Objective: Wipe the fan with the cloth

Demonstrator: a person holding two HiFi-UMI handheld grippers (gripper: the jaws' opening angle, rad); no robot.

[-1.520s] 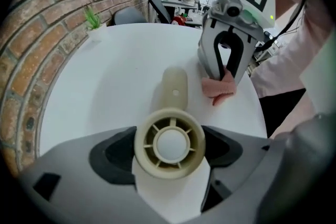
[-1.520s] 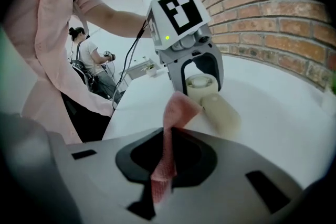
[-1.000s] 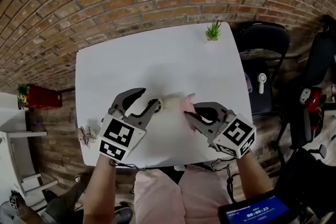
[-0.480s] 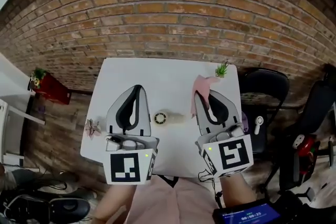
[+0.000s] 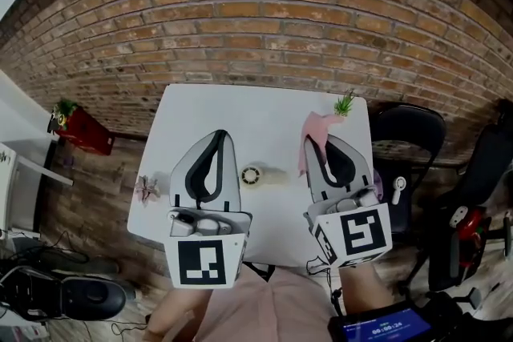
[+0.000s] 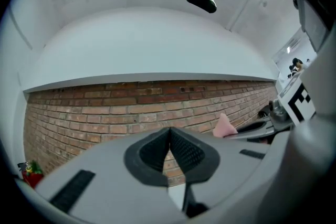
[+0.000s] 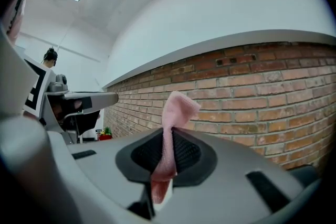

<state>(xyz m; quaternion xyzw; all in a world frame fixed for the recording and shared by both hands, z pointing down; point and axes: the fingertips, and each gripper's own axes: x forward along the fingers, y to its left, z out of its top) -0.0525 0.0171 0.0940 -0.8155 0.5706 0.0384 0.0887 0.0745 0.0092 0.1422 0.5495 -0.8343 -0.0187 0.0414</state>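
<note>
Right gripper (image 7: 169, 136) clenched on pink cloth (image 7: 177, 106). Left gripper (image 6: 169, 132) closed, empty. Fan (image 5: 251, 176) on white table (image 5: 240, 104), apart from both.

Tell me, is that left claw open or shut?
Shut. The left claw has its ribbed pads touching, nothing between them, only brick wall beyond.

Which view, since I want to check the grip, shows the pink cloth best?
The right gripper view: the pink cloth sits centre frame, pinched in the shut jaws of the right gripper. The head view shows it small at that gripper's tip; the left gripper view catches only a pink corner off to the side.
</note>
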